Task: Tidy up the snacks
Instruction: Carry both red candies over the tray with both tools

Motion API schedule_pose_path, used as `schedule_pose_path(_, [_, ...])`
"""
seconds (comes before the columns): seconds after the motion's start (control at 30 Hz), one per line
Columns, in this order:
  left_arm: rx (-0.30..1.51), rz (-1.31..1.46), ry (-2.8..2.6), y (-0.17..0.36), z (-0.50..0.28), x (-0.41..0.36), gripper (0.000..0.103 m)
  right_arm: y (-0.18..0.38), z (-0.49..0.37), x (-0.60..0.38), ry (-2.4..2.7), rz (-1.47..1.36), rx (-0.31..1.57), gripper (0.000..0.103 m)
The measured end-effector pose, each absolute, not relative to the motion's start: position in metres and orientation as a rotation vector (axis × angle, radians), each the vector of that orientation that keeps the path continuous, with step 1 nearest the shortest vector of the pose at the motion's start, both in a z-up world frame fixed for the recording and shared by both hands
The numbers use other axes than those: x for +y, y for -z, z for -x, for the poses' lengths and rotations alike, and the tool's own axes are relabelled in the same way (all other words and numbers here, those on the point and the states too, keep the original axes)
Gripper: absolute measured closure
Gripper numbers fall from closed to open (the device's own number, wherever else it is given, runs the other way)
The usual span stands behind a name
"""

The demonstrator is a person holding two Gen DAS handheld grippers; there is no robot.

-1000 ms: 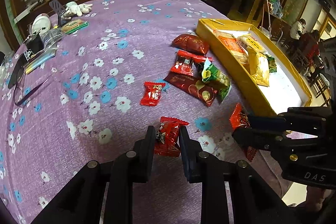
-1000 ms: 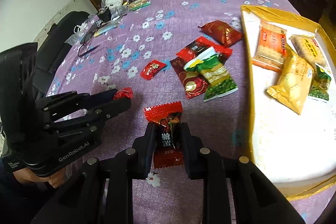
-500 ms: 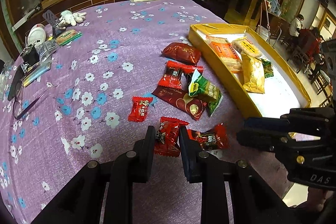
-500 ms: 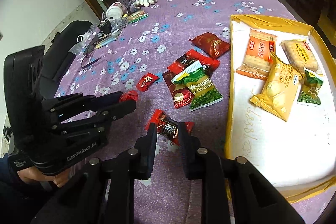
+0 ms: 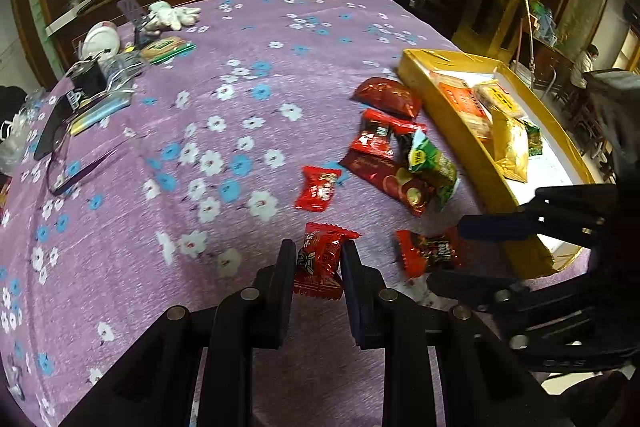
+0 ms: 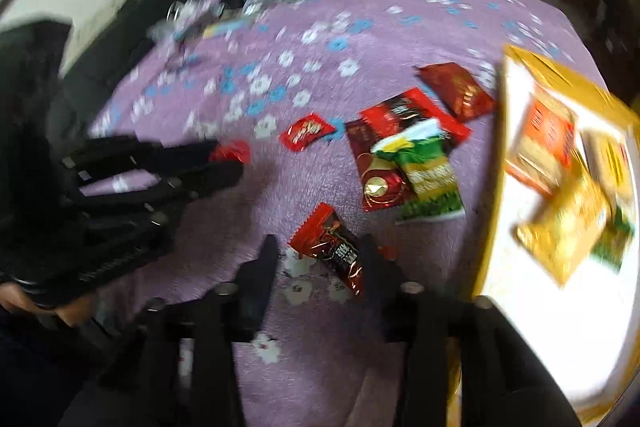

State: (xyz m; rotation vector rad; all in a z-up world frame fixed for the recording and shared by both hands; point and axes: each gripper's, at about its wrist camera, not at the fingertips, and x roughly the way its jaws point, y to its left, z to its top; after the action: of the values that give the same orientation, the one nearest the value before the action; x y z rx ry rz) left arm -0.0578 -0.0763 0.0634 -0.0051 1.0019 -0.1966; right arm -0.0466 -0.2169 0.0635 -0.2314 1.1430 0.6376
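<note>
My left gripper [image 5: 316, 259] is shut on a small red candy packet [image 5: 320, 263], held just above the purple flowered cloth [image 5: 240, 131]. The right gripper [image 6: 319, 247] hovers low near the tray, its jaws opening. A dark red candy packet [image 6: 332, 251] lies tilted on the cloth between them, free of the left pad. In the left wrist view the same packet [image 5: 430, 253] sits between the right gripper's fingers [image 5: 492, 227]. A yellow tray [image 5: 440, 99] at the right holds several cracker and snack packets. The right wrist view is blurred.
A pile of red pouches and a green pea packet [image 5: 434, 163] lies left of the tray, with a lone red candy [image 5: 318, 187] beside it. Glasses [image 5: 68, 163], a white cup [image 5: 100, 41] and a soft toy [image 5: 168, 17] crowd the far left. People stand in the background.
The right gripper rolled, brought its dark red packet down to the cloth near the tray, and its jaws spread apart from it. The left gripper kept its grip on the red candy.
</note>
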Motion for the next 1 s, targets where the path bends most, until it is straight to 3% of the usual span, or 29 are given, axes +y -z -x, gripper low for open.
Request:
schedule_pose_path(0.2, [1.000,0.021,0.187,-0.062,0.060,-0.069,0.080,-0.040,0.040,-0.209,-0.608,0.344,1.206,0.058])
schedule_pose_path(0.27, [1.004,0.026,0.189,-0.061,0.060,-0.068,0.080,-0.040,0.034,-0.217,-0.570,0.273,1.211,0.074])
schedule_pose_path(0.37, [1.001,0.024,0.196,-0.061,0.059,-0.070,0.080,-0.042,0.033,-0.223,-0.547,0.183,1.217,0.077])
schedule_pose_path(0.6, [1.001,0.014,0.232,-0.060,0.055,-0.081,0.080,-0.057,0.038,-0.244,-0.573,-0.060,1.197,0.078])
schedule_pose_path(1.0, [0.977,-0.044,0.341,-0.073,0.045,-0.126,0.080,-0.094,0.053,-0.299,-0.517,-0.227,1.086,0.078])
